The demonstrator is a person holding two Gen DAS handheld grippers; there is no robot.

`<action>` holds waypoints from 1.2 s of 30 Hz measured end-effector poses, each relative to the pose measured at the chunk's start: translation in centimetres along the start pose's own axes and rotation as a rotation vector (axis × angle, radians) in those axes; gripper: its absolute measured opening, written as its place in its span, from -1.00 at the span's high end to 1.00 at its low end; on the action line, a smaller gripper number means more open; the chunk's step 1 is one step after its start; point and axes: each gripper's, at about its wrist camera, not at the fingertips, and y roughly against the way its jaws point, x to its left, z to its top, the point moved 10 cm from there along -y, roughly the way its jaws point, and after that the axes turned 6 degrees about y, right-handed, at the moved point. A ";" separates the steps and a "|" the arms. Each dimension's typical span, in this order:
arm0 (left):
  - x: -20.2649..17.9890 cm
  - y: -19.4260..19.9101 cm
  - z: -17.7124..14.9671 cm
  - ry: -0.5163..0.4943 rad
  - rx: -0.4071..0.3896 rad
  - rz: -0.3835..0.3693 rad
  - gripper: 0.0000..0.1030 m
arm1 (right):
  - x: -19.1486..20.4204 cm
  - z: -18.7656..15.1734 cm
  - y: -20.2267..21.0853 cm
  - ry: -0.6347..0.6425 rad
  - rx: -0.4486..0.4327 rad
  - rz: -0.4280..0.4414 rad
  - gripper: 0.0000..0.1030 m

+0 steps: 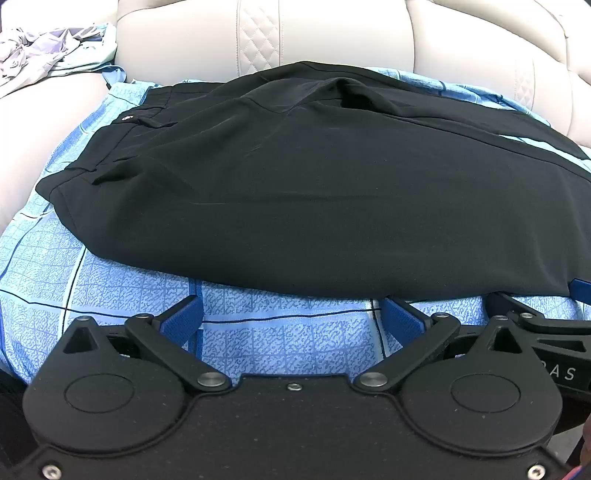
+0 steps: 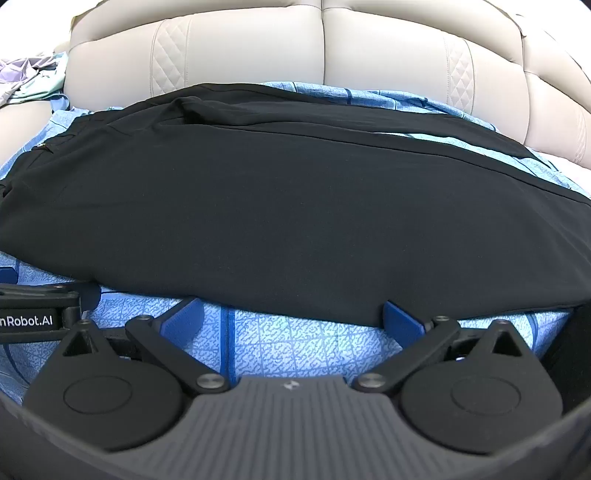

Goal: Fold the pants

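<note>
The left tool (image 1: 293, 314) is released, its blue fingers (image 1: 183, 319) spread wide with nothing between them but the blue patterned sheet (image 1: 110, 280) below. Just ahead of its fingertips lies the near edge of the black pants (image 1: 295, 192); the finger on its right side reaches that edge, though whether it touches the cloth I cannot tell. Off to its right, close alongside, part of the other tool shows at the frame's edge

The right tool (image 2: 293, 314) is likewise released, jaws at full spread over the sheet (image 2: 295, 343). The pants (image 2: 295, 206) begin just in front of it, and the tip of its right-hand finger (image 2: 400, 319) meets the dark hem. The left tool's body sits just to its left

The pants lie spread flat across the sheet, running wide to both sides of each tool, with the waistband (image 1: 110, 147) and a pocket flap toward the left and a rumpled fold on the far side. Beyond the pants rises a beige padded backrest (image 1: 332, 33) with quilted panels. Far off to the left rests a heap of pale clothing (image 1: 40, 51)
</note>
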 end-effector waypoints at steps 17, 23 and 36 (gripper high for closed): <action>-0.1 0.1 -0.2 -0.008 -0.008 0.003 -1.00 | 0.0 0.0 0.0 0.003 -0.004 -0.004 -1.00; -0.1 0.2 -0.1 -0.011 -0.008 0.001 -1.00 | 0.0 -0.1 0.0 -0.002 -0.006 -0.006 -1.00; -0.1 0.1 -0.1 -0.012 -0.004 0.002 -1.00 | 0.0 0.0 0.1 -0.003 -0.007 -0.008 -1.00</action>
